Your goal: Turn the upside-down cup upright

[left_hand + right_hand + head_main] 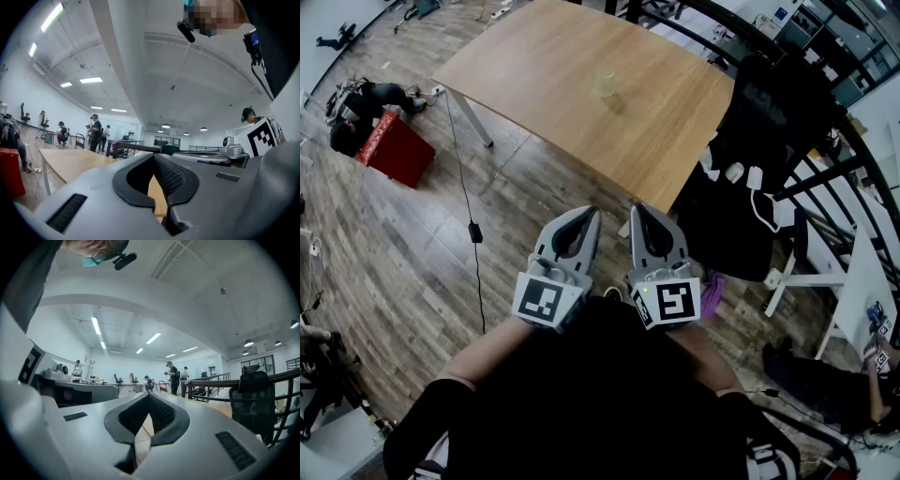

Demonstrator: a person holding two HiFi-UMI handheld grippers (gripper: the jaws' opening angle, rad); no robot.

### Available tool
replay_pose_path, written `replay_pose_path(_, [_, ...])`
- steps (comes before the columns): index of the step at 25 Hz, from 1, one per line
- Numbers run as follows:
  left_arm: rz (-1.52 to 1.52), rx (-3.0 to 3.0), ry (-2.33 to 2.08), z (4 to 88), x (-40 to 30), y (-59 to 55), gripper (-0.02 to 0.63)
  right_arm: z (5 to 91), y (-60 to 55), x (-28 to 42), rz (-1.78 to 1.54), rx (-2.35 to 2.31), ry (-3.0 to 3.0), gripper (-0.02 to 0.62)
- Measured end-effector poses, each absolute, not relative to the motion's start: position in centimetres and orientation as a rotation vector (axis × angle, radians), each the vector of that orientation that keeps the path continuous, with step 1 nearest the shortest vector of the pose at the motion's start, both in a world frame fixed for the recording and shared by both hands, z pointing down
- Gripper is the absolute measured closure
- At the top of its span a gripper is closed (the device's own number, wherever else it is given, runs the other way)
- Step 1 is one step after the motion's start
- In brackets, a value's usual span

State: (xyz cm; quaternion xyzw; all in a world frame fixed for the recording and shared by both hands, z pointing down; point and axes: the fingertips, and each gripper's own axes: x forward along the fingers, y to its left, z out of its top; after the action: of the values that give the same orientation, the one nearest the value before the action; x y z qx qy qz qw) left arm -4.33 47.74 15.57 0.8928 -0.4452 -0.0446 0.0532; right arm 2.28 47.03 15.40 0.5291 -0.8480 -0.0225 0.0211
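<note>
A small pale yellow cup (pixel 605 84) stands on the wooden table (pixel 544 84), towards its far right part; it is too small to tell which end is up. Both grippers are held close to my body, well short of the table's near corner and over the floor. My left gripper (pixel 590 213) is shut with nothing in it, and so is my right gripper (pixel 638 208) beside it. In the left gripper view the jaws (pixel 153 157) meet at the tip with the table edge behind them. The right gripper view shows the same closed jaws (pixel 149 396). The cup appears in neither gripper view.
A black office chair (pixel 769 122) stands at the table's right side, next to a dark curved railing (pixel 862 159). A red box (pixel 396 147) and a black cable (pixel 473 225) lie on the wood floor at the left. Several people stand far off (pixel 95 131).
</note>
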Motion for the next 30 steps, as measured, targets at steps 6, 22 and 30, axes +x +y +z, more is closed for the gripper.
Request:
replay_pose_path(6, [-0.129, 2.72, -1.343, 16.0, -5.4, 47.1, 0.598, 15.8, 46.1, 1.5, -0.062, 1.673, -2.612, 0.583])
replay_pose_path(22, [-0.041, 2.693, -1.371, 21.0, -7.2, 30.6, 0.598, 22.1, 28.3, 4.3, 0.068, 1.798, -2.505, 0.583])
replay_pose_path(30, [0.078, 2.587, -1.485, 25.0, -6.7, 9.1, 0.598, 27.3, 6.3, 3.6, 0.1, 1.546, -2.517, 0.581])
